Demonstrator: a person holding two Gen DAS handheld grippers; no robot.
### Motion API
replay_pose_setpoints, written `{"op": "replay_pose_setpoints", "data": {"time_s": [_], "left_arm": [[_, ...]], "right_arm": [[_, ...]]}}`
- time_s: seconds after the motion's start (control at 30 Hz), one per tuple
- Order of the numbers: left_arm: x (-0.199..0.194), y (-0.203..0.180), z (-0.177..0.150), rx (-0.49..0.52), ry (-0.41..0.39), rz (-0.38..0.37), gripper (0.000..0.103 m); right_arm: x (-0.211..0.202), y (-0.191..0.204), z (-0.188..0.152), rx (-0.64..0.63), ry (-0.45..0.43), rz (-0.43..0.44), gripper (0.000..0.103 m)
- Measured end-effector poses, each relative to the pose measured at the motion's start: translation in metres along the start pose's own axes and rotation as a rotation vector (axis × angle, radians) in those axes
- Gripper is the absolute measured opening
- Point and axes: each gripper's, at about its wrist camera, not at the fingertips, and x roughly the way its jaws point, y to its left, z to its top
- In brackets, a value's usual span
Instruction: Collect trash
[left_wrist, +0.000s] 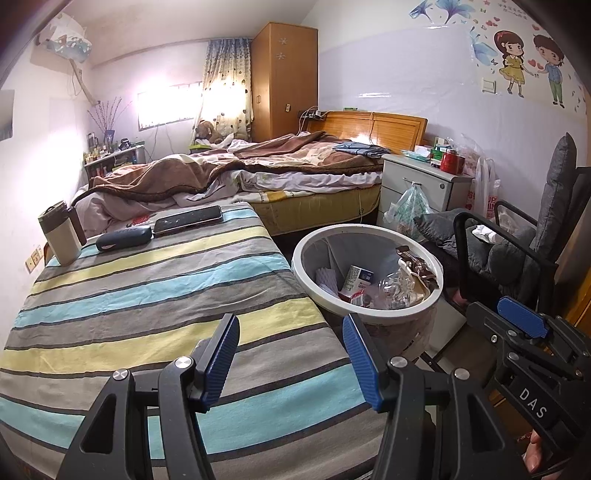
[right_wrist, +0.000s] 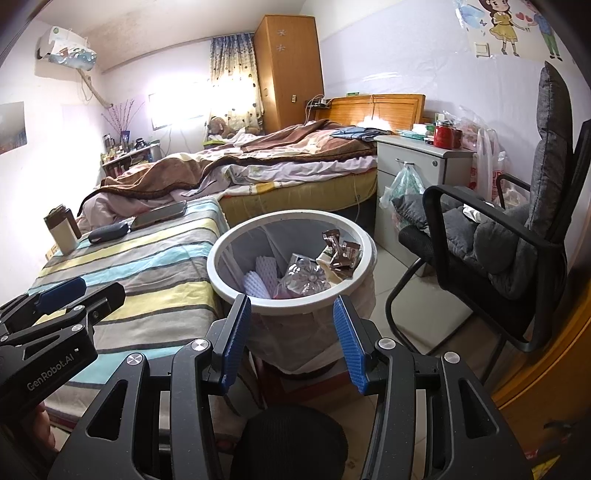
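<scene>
A white-rimmed trash bin (right_wrist: 291, 258), lined with a bag and holding wrappers (right_wrist: 341, 253) and crumpled plastic, stands on the floor just right of a table (left_wrist: 147, 288) under a striped cloth. The left tongs (left_wrist: 291, 363) hover over the table's near right edge, apart and empty, the bin just beyond to their right. The right tongs (right_wrist: 291, 343), also apart and empty, hang directly near the bin's front rim.

A striped cloth-covered table (left_wrist: 155, 295) carries a lidded cup (left_wrist: 61, 236) at ten o'clock, a dark case (left_wrist: 123, 238) beside it, and a tablet (left_wrist: 188, 219) at twelve.
</scene>
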Motion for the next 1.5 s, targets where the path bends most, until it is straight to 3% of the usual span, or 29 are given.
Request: {"op": "replay_pose_setpoints", "data": {"time_s": [1.5], "left_arm": [[-0.0021,0.0000,0.0002,-0.002,-0.002,0.004,0.058]], "right_arm": [[0.0002,0.0029,-0.0015,0.000,0.001,0.003,0.049]]}}
